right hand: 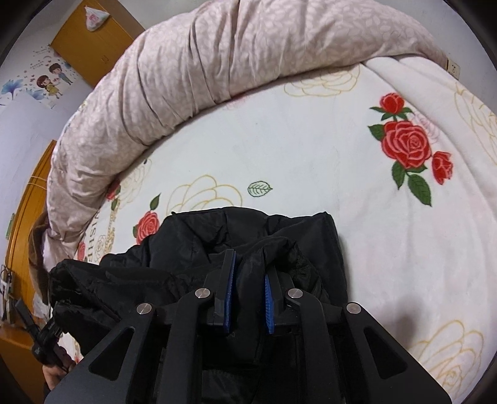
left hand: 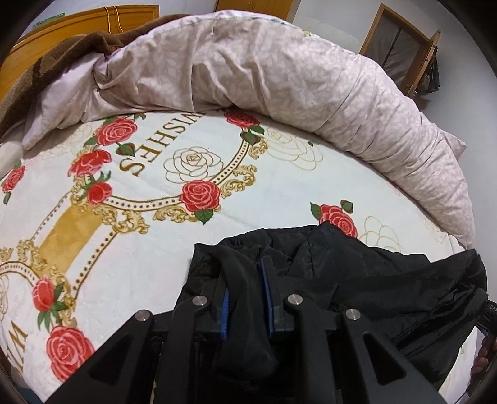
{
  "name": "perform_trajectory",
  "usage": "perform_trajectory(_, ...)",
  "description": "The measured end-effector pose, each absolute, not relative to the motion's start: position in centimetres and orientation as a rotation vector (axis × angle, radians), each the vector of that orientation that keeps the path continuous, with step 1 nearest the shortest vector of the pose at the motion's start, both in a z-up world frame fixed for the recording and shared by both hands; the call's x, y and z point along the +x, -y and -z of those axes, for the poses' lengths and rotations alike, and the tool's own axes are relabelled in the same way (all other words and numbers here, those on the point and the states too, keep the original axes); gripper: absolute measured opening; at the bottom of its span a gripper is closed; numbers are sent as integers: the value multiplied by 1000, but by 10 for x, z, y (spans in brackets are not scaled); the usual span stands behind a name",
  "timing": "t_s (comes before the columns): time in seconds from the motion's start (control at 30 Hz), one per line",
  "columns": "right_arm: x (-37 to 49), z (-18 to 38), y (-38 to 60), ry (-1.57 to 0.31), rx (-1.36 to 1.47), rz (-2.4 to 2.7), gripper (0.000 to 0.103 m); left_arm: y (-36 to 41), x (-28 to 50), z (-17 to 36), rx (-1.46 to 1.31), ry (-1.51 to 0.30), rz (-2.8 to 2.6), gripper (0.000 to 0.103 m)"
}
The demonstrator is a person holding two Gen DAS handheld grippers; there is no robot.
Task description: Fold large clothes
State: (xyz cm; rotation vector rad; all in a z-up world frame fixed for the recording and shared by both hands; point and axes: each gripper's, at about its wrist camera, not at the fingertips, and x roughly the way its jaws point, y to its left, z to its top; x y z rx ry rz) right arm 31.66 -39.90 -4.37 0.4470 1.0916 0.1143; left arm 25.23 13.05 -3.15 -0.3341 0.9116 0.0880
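Note:
A black padded jacket (left hand: 357,273) lies bunched on a white bedspread with red roses (left hand: 130,199). My left gripper (left hand: 245,273) is shut on a thick fold of the jacket, which fills the gap between its blue pads (left hand: 266,295). In the right wrist view the jacket (right hand: 202,242) spreads from the lower left to the centre. My right gripper (right hand: 248,270) is shut on another bunched fold of it, cloth pressed between the blue pads (right hand: 229,289). The other gripper shows at the lower left edge (right hand: 43,342).
A rolled pale pink quilt (left hand: 279,80) curves along the far side of the bed, also in the right wrist view (right hand: 217,62). A brown blanket (left hand: 62,52) and wooden headboard (left hand: 77,25) are at the back left. A wooden cabinet (right hand: 93,40) stands behind.

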Motion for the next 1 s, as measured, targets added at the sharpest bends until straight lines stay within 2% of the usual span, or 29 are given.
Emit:
perform_trajectory(0.2,322,47,404,-1092,514,-142,23,-136,259,35,-377,-920,-48,26)
perform_trajectory(0.27,322,42,409,-1073,566,-177,33,-139,259,31,-403,-914,-33,31)
perform_trajectory(0.3,321,38,413,-1055,597,-199,43,-140,258,28,-411,-905,-27,35)
perform_trajectory(0.33,321,35,414,-1040,618,-214,49,-141,257,24,-417,-895,-19,38)
perform_trajectory(0.4,318,24,419,-992,643,-233,63,-141,255,16,-431,-870,-7,50)
perform_trajectory(0.43,317,20,419,-972,636,-232,64,-142,254,13,-438,-856,-2,54)
perform_trajectory(0.5,314,9,421,-921,618,-244,64,-143,250,3,-447,-812,-5,74)
perform_trajectory(0.57,311,0,422,-887,590,-249,64,-148,246,-7,-445,-756,-12,85)
perform_trajectory(0.77,303,-3,419,-863,486,-275,64,-159,244,-7,-435,-766,-12,86)
perform_trajectory(1.0,328,32,408,-977,359,-300,64,-142,272,34,-369,-927,56,86)
